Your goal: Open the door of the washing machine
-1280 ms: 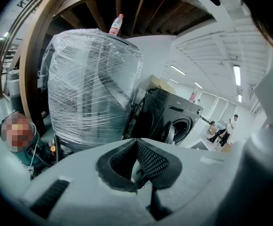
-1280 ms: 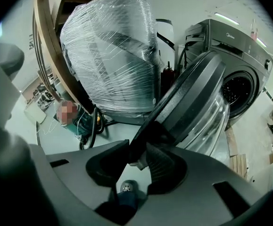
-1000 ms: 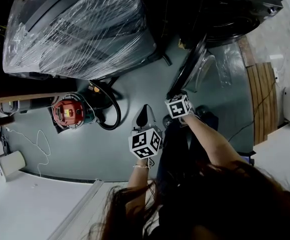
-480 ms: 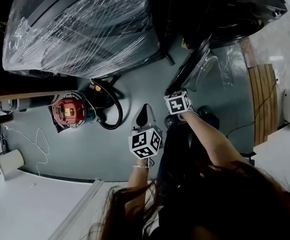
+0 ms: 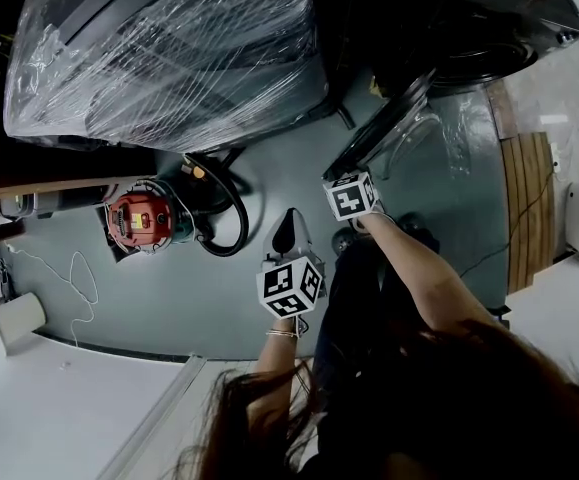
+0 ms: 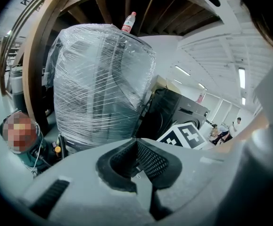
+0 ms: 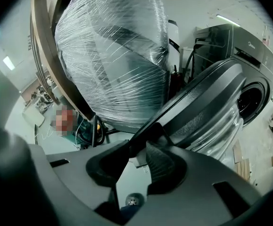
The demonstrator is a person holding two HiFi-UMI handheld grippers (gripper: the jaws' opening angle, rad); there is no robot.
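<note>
Clamping the rim of the round black glass washing-machine door (image 7: 207,102) at one o'clock, the right tool (image 7: 138,150) grips something stiff, probably heavy; left tool (image 6: 137,161) closed, empty.

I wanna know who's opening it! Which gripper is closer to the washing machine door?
Right. The right gripper is at the door, its fingers shut on the door's edge. The left gripper hangs apart from it, nearer the person, fingers shut on nothing.
</note>
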